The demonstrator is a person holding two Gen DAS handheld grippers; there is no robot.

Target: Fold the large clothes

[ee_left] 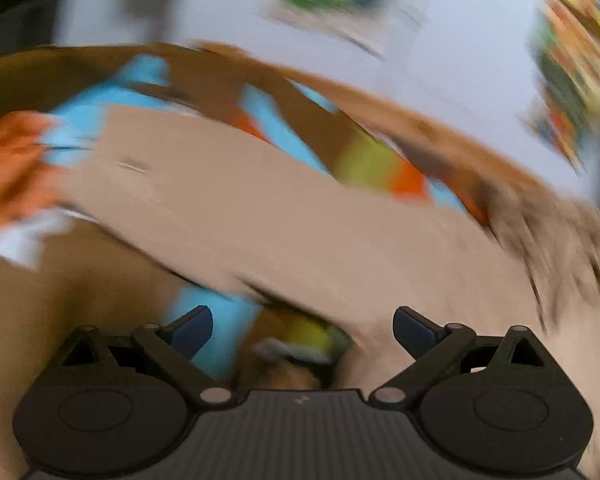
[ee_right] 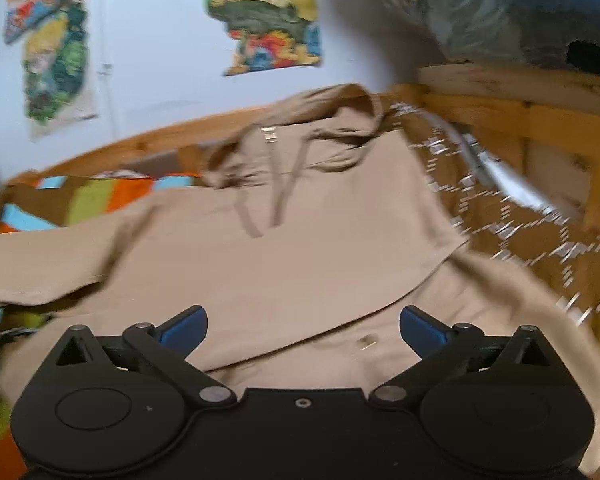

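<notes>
A large beige hoodie [ee_right: 284,248] lies spread on a bed, its hood [ee_right: 332,112] and drawstrings toward the far wall. One sleeve stretches off to the left. My right gripper [ee_right: 303,330] hovers just above the hoodie's lower part, open, with nothing between its blue fingertips [ee_right: 184,328]. The left wrist view is heavily blurred by motion. In it the beige hoodie [ee_left: 260,216] runs as a band across the middle. My left gripper [ee_left: 303,330] is open over the bedcover near the garment's edge and holds nothing.
A bedcover [ee_right: 96,196] in orange, green, light blue and brown lies under the hoodie. A brown patterned blanket [ee_right: 512,220] is at the right. A wooden bed frame [ee_right: 512,120] borders the far and right sides. Colourful posters [ee_right: 264,16] hang on the white wall.
</notes>
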